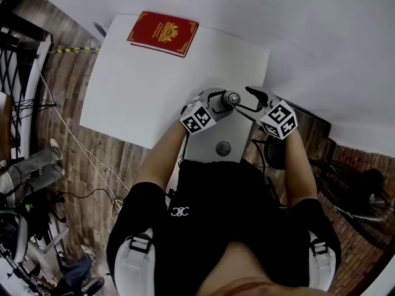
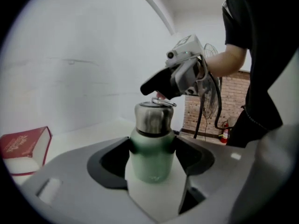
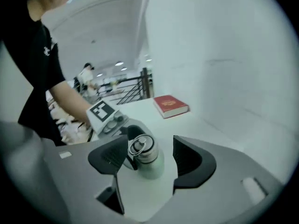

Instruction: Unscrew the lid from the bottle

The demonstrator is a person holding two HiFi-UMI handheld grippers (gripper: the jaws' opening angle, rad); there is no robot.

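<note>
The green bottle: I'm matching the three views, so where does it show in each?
Head view: bottle just right of centre, seen from above.
Left gripper view: bottle at centre, upright, gripped between the jaws.
Right gripper view: bottle at lower centre, between open jaws.
Shared landmark: the red book.

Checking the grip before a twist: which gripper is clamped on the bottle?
The left gripper: its jaws press both sides of the green bottle. The right gripper stands open around the lid, with a gap.
</note>
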